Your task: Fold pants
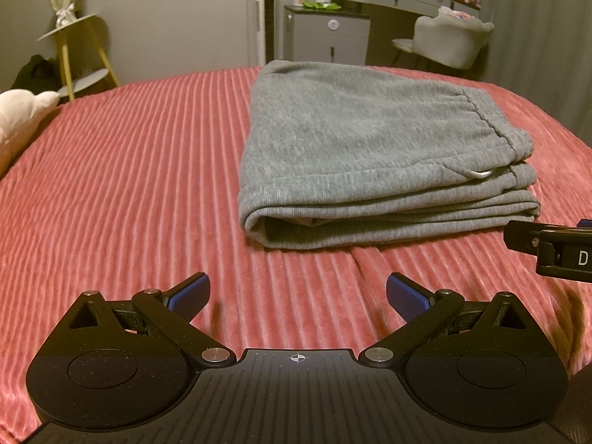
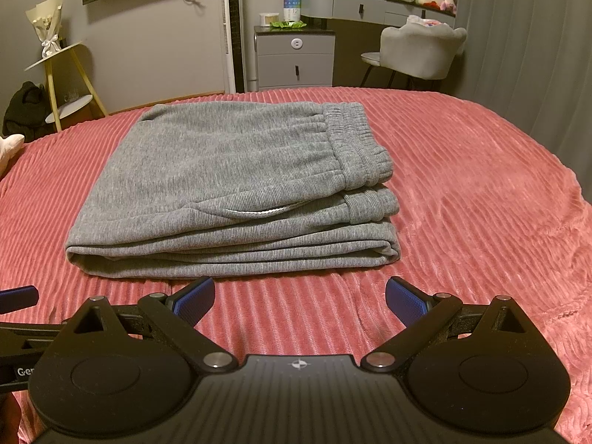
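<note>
Nearest the cameras, the left gripper (image 1: 298, 296) and right gripper (image 2: 300, 299) are hovering with jaws released and empty. Just beyond them, the folded gray pants (image 2: 236, 185) are lying on the pink bed (image 2: 481, 185).

A pink ribbed blanket (image 2: 462, 185) covers the bed, and far behind it stand a grey cabinet (image 2: 295, 60), a grey chair (image 2: 420, 51) at right and a yellow side table (image 2: 61, 74) at left.

Grey pants (image 2: 229, 170), pink ribbed bedspread (image 2: 462, 185)
</note>
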### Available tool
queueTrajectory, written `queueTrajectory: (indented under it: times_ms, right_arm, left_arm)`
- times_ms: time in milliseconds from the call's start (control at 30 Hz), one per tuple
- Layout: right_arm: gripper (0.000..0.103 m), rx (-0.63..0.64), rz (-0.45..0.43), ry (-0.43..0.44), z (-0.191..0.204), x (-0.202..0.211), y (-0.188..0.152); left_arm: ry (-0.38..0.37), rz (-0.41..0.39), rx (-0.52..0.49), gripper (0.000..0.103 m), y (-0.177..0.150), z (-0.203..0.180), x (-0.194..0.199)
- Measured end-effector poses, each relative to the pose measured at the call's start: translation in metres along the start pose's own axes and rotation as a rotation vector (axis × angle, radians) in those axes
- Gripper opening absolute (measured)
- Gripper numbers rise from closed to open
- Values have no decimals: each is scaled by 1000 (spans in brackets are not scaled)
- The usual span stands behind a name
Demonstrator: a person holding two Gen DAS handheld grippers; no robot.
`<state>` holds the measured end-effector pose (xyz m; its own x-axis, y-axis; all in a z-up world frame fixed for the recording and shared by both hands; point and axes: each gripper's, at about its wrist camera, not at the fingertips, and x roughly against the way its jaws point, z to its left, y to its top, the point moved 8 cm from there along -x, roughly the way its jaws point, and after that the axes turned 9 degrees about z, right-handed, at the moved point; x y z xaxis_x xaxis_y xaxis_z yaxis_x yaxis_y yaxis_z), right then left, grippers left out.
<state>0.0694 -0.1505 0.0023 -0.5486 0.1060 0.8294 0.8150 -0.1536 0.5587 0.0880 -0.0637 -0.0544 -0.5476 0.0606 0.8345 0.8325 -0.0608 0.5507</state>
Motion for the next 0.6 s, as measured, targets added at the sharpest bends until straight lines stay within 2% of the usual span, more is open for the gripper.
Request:
queueTrajectory:
  times_ms: [600]
  right_arm:
    - [99,-5,-1,2,0,1,0]
  left_arm:
    - [7,4,-3,103,-2,0,0]
